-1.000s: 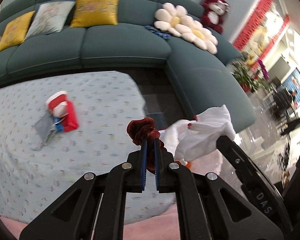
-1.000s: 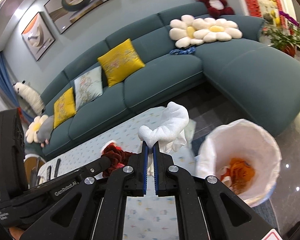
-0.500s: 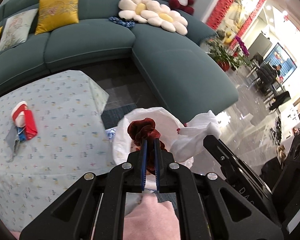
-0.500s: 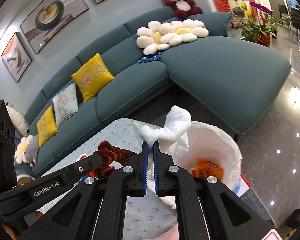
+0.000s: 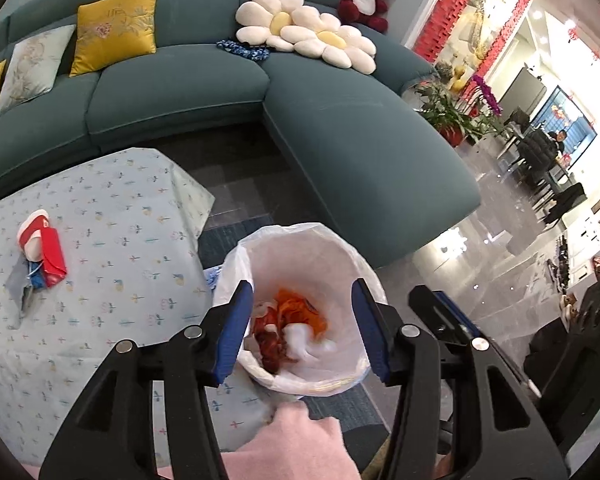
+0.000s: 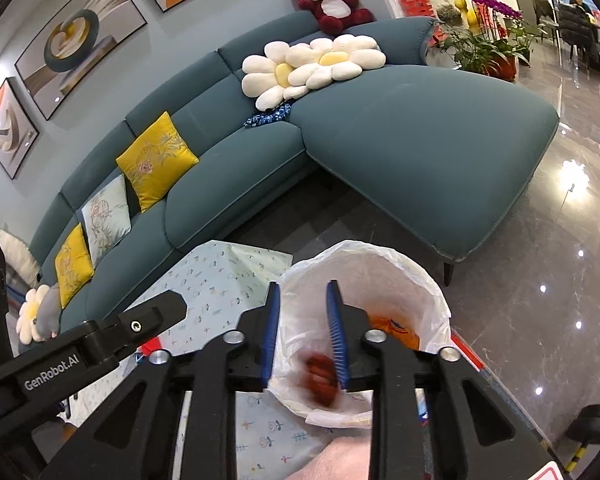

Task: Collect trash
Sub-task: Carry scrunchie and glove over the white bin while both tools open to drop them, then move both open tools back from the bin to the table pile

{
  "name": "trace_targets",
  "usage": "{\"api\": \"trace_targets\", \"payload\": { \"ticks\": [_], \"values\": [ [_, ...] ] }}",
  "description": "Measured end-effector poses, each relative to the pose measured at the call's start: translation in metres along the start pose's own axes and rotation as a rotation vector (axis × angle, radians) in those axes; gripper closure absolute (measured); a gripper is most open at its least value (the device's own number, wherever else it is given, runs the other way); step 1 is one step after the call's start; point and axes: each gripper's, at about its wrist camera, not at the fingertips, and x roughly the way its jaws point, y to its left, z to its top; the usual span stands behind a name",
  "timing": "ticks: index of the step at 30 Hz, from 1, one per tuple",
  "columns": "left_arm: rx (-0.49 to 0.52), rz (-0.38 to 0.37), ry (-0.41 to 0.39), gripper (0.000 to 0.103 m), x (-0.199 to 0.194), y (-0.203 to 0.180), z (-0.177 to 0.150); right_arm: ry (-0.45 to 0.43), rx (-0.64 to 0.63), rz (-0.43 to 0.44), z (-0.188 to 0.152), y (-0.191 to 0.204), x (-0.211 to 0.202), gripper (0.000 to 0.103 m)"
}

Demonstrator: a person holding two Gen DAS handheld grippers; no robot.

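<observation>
Left wrist | fingers (image 5: 242, 320) opening — red scrunchie (image 5: 271, 346) below, inside bin (image 5: 300, 240)

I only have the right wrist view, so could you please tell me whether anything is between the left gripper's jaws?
Observer: No. The left gripper hangs over the lined bin, jaws opening, nothing between them.
Operator: Thanks. Is anything lying on the table?
Observer: Yes, a small heap of red and white packets on the tablecloth, left of the bin.
Operator: The bin's contents look blurred here; what is inside?
Observer: A dark red scrunchie, a white tissue and an orange wrapper.
</observation>
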Motion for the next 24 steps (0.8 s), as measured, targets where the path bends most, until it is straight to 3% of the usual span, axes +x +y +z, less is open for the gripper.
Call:
{"api": "trace_targets", "payload": {
  "ticks": [10,12,24],
  "values": [
    [-0.025,0.043,-0.023,0.054,-0.015,0.019,-0.005,0.01,-0.041,0.013,-0.005,0.021,-0.004,0.07],
    [-0.038,0.049,-0.028,0.054,-0.02,0.026,-0.005,0.005,-0.05,0.017,-0.006,0.027,-0.006,0.064],
    [-0.117,0.07,-0.064,0.054,-0.045,0.069,-0.007,0.013,-0.13,0.05,-0.014,0.073,-0.011,0.064]
  ]
}}
